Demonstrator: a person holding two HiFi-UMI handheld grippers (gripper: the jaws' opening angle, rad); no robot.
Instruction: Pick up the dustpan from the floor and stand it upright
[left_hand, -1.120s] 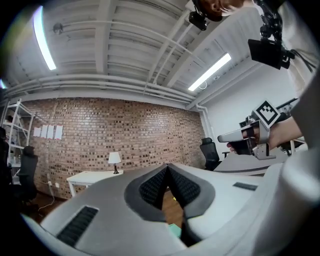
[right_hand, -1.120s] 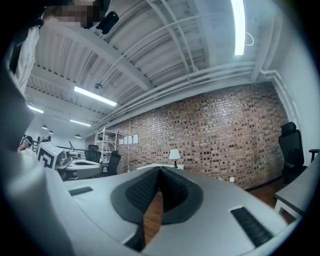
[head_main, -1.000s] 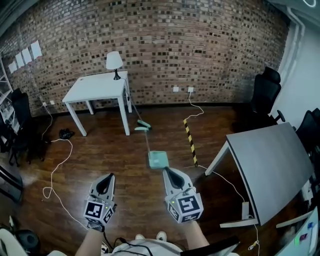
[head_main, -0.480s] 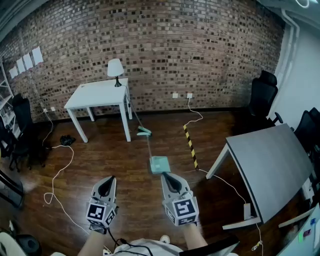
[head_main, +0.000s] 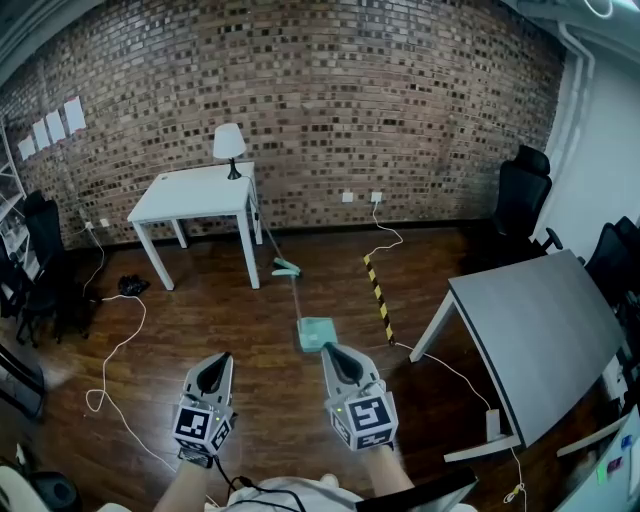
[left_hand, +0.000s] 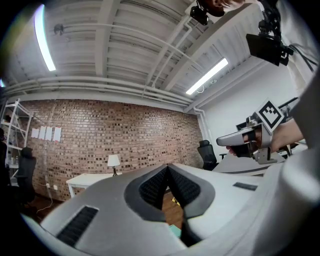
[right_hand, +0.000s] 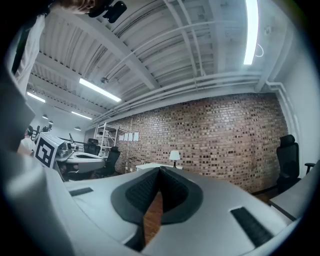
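A pale green dustpan (head_main: 315, 332) lies flat on the wooden floor in the head view, its long handle (head_main: 296, 295) running away toward the white table. A green broom head (head_main: 286, 266) rests at the handle's far end. My left gripper (head_main: 214, 366) is shut and empty, held level near the bottom left. My right gripper (head_main: 331, 353) is shut and empty too, its tip just short of the dustpan's near edge in the picture. In the left gripper view a sliver of the dustpan (left_hand: 174, 231) shows below the closed jaws, and the right gripper (left_hand: 235, 141) appears at the right.
A white table (head_main: 198, 190) with a lamp (head_main: 229, 142) stands against the brick wall. A grey desk (head_main: 535, 330) fills the right side, with black chairs (head_main: 524, 195) behind it. Yellow-black tape (head_main: 378, 292) and white cables (head_main: 115, 350) lie on the floor.
The view has tilted up slightly, so the dustpan and table sit a little lower in the picture. Both grippers stay shut and hold their places.
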